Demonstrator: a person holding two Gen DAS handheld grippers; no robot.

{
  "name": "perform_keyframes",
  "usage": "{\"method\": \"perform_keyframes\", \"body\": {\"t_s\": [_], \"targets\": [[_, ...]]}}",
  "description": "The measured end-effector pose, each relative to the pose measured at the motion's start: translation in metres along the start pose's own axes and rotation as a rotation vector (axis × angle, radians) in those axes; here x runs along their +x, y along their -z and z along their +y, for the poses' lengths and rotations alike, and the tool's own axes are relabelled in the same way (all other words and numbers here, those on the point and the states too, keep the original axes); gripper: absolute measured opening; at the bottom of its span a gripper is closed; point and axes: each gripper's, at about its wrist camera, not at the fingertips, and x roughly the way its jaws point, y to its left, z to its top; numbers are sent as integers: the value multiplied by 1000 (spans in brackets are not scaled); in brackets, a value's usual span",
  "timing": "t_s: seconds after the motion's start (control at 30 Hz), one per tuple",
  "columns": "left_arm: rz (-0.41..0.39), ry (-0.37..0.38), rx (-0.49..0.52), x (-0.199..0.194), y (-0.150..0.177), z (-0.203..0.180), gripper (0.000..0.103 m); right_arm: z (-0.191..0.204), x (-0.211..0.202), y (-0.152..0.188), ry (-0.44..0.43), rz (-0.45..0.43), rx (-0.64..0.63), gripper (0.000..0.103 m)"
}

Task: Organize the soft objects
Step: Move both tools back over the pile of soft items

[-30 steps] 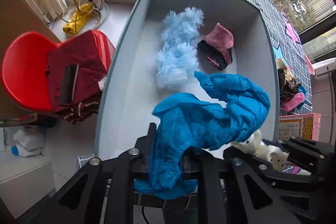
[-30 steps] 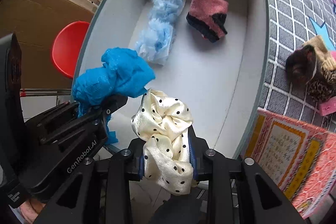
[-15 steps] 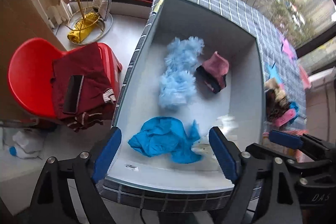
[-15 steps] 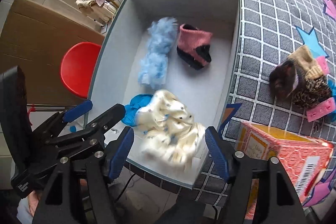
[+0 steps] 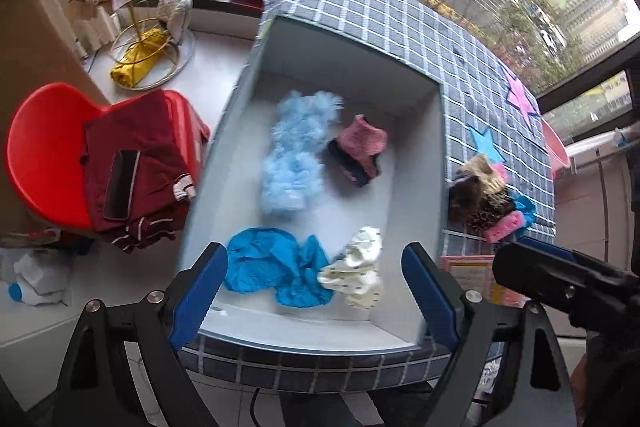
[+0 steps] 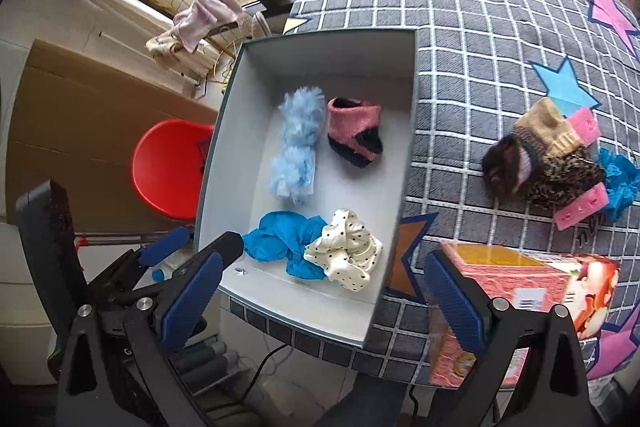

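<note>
grey checked tablecloth (image 6: 472,39) by window, grey box (image 6: 404,163), red chair (image 5: 44,147) beside, both hand-held grippers just released, empty

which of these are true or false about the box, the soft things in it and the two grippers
1. The bright blue cloth lies inside the grey box. True.
2. The left gripper is clamped on the blue cloth. False: its jaws stand open with nothing between them, having just opened.
3. The cream polka-dot scrunchie touches the blue cloth. True.
4. The pink and black sock sits on the checked tablecloth outside the box. False: it lies in the box beside the fluffy light blue item.
5. The right gripper holds the scrunchie. False: it is open and empty.
</note>
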Motion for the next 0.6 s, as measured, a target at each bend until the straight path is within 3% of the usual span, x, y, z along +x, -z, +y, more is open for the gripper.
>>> {"method": "perform_keyframes", "body": {"t_s": [0.33,0.6], "targets": [[50,14,164,5,-17,-78,91,-69,-56,-3,-15,-76,150,102],[111,-13,283,26,-32,-150,91,-179,-92,10,67,-137,369,101]]}}
